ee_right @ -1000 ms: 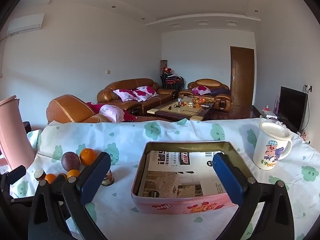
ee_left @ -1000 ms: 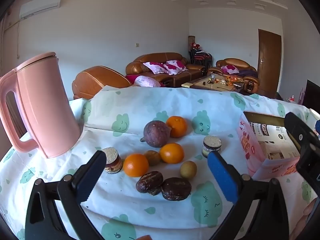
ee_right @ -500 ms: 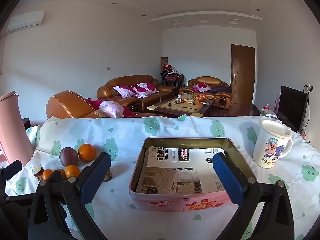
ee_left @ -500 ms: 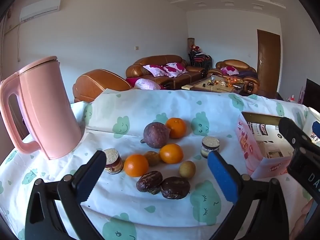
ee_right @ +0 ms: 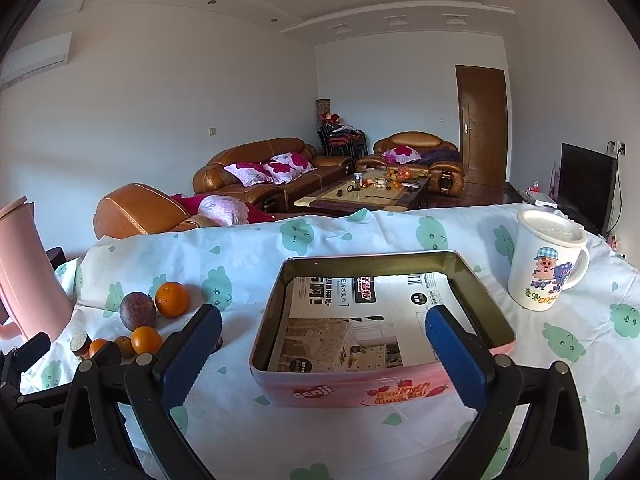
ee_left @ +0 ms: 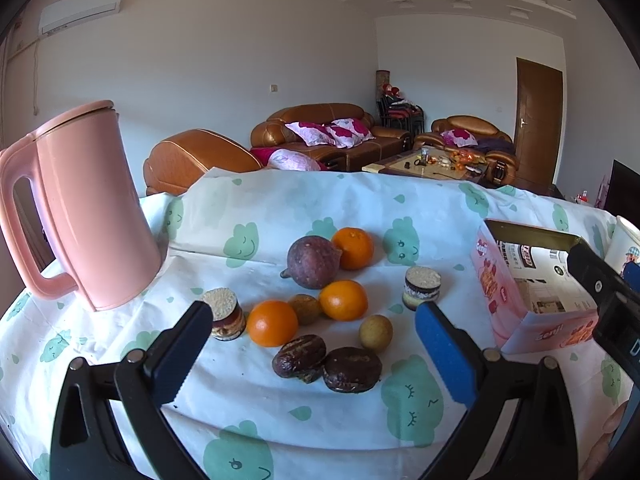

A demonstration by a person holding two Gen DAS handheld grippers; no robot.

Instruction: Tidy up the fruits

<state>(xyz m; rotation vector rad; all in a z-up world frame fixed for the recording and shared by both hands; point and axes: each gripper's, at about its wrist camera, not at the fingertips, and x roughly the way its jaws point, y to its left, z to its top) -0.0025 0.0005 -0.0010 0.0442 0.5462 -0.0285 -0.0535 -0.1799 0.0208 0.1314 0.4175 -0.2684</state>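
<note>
In the left wrist view three oranges lie on the cloth: a front one (ee_left: 272, 323), a middle one (ee_left: 343, 300) and a far one (ee_left: 353, 248). A purple passion fruit (ee_left: 313, 262) and two small brownish fruits (ee_left: 375, 333) lie among them. My left gripper (ee_left: 312, 348) is open and empty, just short of the pile. The pink tin (ee_right: 382, 386), lined with printed paper, sits in front of my right gripper (ee_right: 322, 350), which is open and empty. The tin also shows in the left wrist view (ee_left: 532, 296).
Two dark chocolate cakes (ee_left: 326, 362) and two layered round cakes (ee_left: 422, 288) lie by the fruit. A pink kettle (ee_left: 86, 208) stands at the left. A white cartoon mug (ee_right: 546, 264) stands right of the tin. The table edge is behind.
Both grippers have dropped slightly and tilted down a little; the table contents sit a bit higher in view. Nothing on the table has moved.
</note>
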